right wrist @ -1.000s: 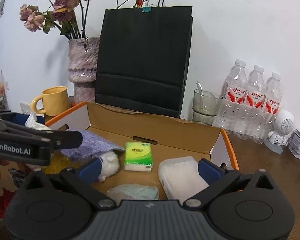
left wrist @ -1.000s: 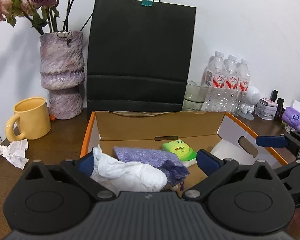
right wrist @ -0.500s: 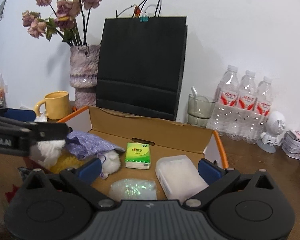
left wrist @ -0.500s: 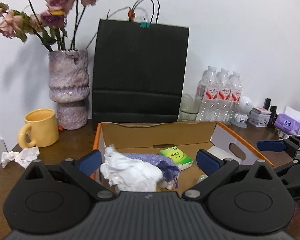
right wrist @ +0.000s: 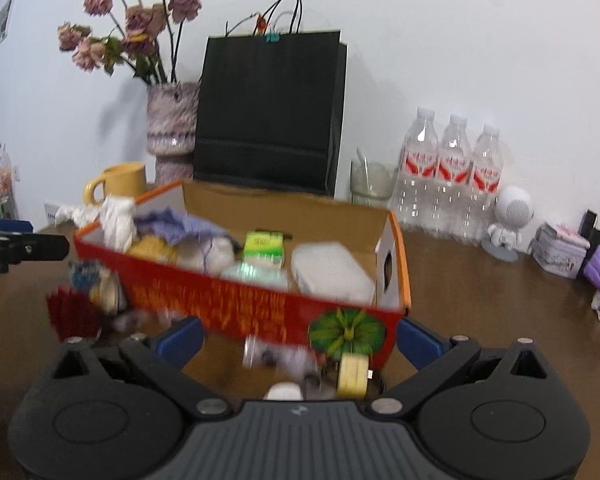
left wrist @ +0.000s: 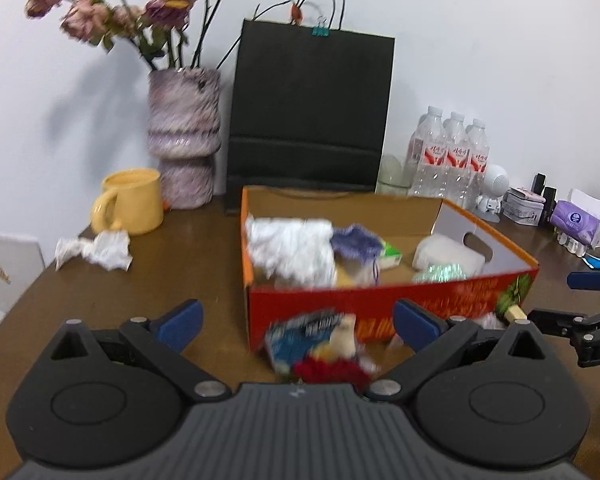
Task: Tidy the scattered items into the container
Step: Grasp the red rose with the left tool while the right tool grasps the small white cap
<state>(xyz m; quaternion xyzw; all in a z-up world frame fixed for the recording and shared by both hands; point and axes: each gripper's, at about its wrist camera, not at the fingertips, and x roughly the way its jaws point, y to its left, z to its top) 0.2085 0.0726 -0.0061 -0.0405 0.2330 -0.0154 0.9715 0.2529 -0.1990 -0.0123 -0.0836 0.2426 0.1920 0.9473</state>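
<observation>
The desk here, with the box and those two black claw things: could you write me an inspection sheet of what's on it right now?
Surface: brown wooden table, wall behind.
Job's things: red cardboard box holding a white crumpled cloth, purple cloth, green tissue pack and clear plastic packs. Still out: crumpled paper near the mug, a blurred pile of small items in front of the box.
Clutter: yellow mug, vase of dried flowers, black paper bag, three water bottles, glass, small white robot figure.
Grippers: left gripper open, empty; right gripper open, empty.
Cables: nothing seen clearly.
Surroundings: small tins and a purple pack at the far right.
</observation>
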